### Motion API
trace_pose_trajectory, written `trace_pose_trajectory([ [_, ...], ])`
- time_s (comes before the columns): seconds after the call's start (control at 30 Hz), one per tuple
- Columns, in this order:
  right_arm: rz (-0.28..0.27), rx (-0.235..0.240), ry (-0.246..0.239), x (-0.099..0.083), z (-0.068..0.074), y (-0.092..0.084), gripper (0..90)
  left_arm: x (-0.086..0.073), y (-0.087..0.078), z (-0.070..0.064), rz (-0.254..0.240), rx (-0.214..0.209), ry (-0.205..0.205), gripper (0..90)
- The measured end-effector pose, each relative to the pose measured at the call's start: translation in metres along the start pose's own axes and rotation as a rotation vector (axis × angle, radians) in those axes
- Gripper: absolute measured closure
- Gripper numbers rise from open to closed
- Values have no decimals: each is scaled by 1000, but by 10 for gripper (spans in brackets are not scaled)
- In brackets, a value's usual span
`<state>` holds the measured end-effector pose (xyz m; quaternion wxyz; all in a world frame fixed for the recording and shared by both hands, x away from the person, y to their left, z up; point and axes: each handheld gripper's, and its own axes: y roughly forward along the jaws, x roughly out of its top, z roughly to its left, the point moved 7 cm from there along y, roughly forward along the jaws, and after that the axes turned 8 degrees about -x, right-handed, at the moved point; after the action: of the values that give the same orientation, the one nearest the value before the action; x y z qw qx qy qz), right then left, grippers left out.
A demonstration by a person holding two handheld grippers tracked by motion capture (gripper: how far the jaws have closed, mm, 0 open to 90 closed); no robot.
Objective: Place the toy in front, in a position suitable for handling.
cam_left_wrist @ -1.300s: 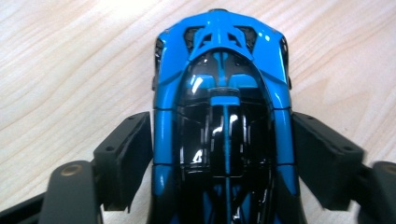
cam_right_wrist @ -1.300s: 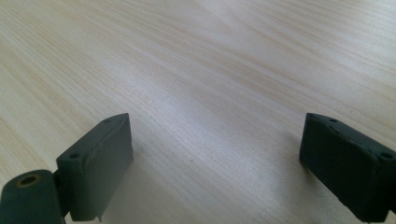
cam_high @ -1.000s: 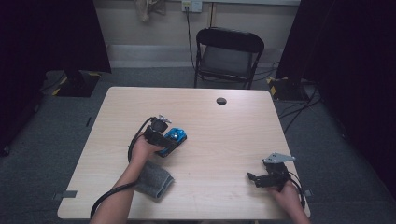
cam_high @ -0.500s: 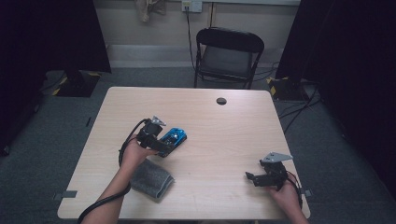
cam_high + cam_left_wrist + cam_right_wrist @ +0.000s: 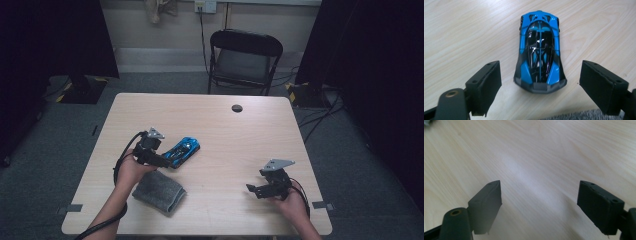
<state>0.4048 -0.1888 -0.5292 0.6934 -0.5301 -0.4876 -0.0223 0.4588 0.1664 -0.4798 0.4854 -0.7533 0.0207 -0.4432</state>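
Now left tongs [image 5: 540, 87] are gaping apart around the blue toy car [image 5: 539, 50], not touching it. Right tongs [image 5: 539, 205], just narrowing, are hanging apart over bare surface [image 5: 544, 152].

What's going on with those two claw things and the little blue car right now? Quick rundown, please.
Left gripper open, jaws either side of the blue toy car, not touching. Right gripper open over bare table. Grey cloth beside the car, nothing blocking.

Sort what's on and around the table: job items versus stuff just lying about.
In the job: blue toy car, left gripper open around its near end, grey cloth beside it.
Lying about: right gripper open over bare table, folding chair.
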Motion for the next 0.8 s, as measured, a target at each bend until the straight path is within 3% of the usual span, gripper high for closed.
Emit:
trace_pose_trajectory([
  [0.07,-10,29,52,7,2,1,169,-3,-3,2,-6,2,-9,177],
  [0.13,-21,43,69,14,4,2,165,-5,-5,2,-16,-4,-25,175],
  [0.37,0,40,-14,29,20,12,145,-11,-12,8,-40,22,-45,153],
  [0.63,-5,92,-31,49,42,23,145,-20,-17,12,-54,58,-38,138],
  [0.8,-1,104,-79,60,56,28,144,-26,-21,17,-39,73,-42,115],
])
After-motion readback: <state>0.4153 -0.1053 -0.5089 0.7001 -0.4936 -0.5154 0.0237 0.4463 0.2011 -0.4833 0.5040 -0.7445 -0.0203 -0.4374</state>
